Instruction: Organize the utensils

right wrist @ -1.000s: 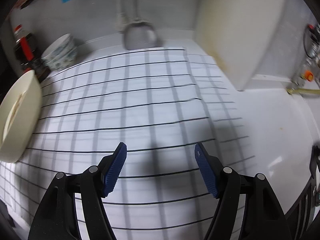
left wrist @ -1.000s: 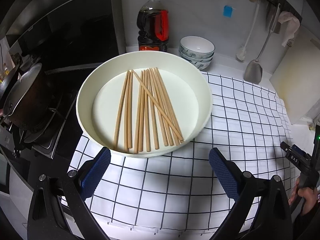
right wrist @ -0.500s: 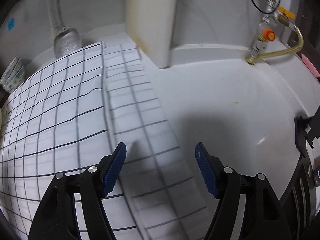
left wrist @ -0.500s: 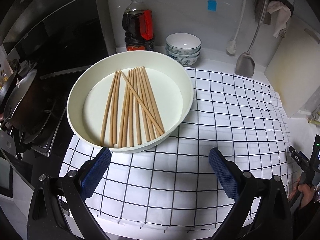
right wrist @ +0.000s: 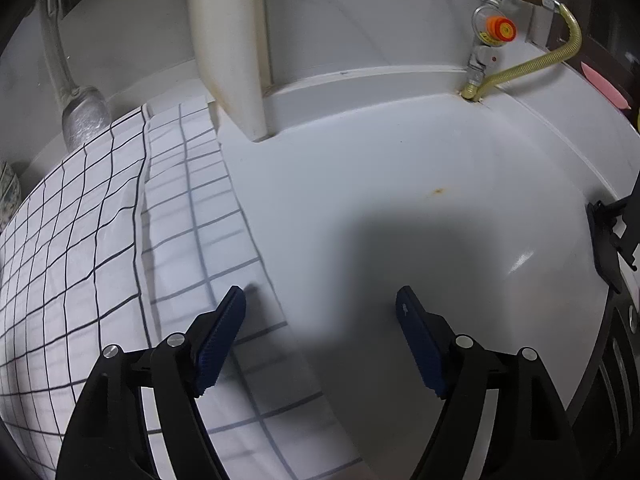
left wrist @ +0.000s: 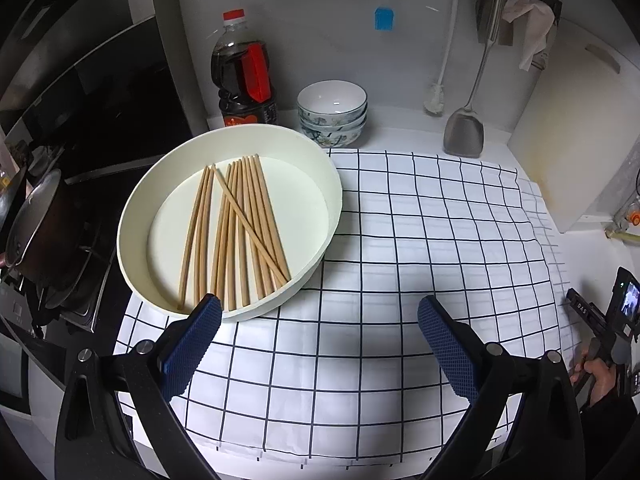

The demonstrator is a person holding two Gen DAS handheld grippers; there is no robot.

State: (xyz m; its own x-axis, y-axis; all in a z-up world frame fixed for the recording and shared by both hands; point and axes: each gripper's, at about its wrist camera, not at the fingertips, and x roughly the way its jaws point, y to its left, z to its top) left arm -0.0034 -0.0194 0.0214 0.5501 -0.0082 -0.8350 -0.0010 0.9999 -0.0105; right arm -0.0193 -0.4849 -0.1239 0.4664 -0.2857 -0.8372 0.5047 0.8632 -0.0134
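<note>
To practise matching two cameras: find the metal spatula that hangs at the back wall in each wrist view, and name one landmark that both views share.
Left wrist view: the metal spatula hangs upper right, its blade just behind the checked cloth.
Right wrist view: the spatula shows blurred at the upper left edge, again by the cloth's far edge.
Shared landmark: the checked cloth.

Ten chopsticks (left wrist: 240,228); one basin (left wrist: 320,236); three bowls (left wrist: 332,114).
</note>
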